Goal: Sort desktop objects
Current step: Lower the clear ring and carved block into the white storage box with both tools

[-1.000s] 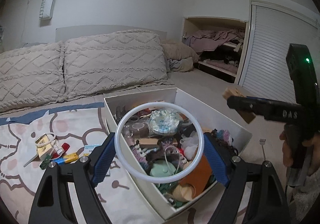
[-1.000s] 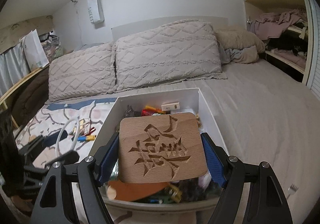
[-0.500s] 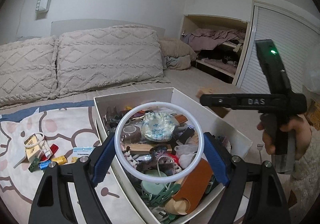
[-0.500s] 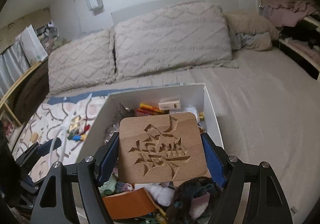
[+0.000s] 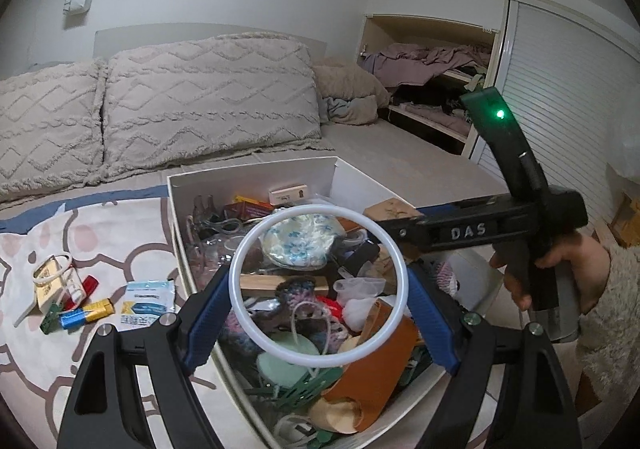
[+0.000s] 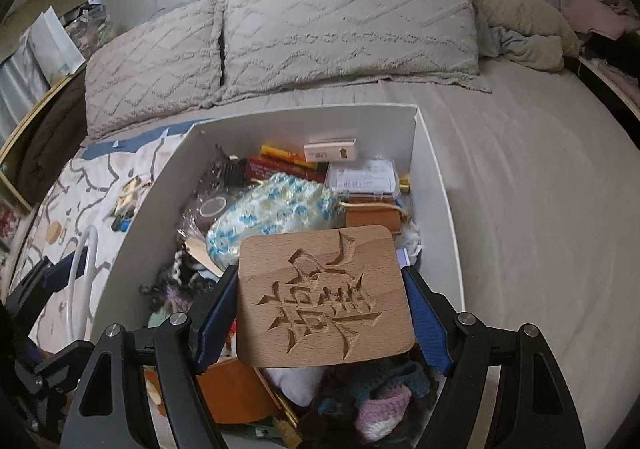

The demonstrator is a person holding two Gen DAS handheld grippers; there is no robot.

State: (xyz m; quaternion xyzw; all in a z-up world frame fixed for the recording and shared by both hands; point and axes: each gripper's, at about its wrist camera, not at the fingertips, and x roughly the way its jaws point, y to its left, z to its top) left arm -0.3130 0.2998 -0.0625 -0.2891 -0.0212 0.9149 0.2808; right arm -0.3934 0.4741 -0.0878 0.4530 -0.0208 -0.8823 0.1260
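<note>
Right claw (image 6: 322, 299) dipped over box (image 6: 436, 185), gripping carved wooden block (image 6: 324, 297); only left view shows left claw (image 5: 320, 293) clamping white ring (image 5: 394, 261).

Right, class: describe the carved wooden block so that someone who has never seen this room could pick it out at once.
Start at the bed and find the white box of clutter lying on it. Above the box's near end, the right gripper clamps the wooden block flat between its blue pads. It is the only pale wooden slab with rounded corners and a large character carved deep into its face.
</note>
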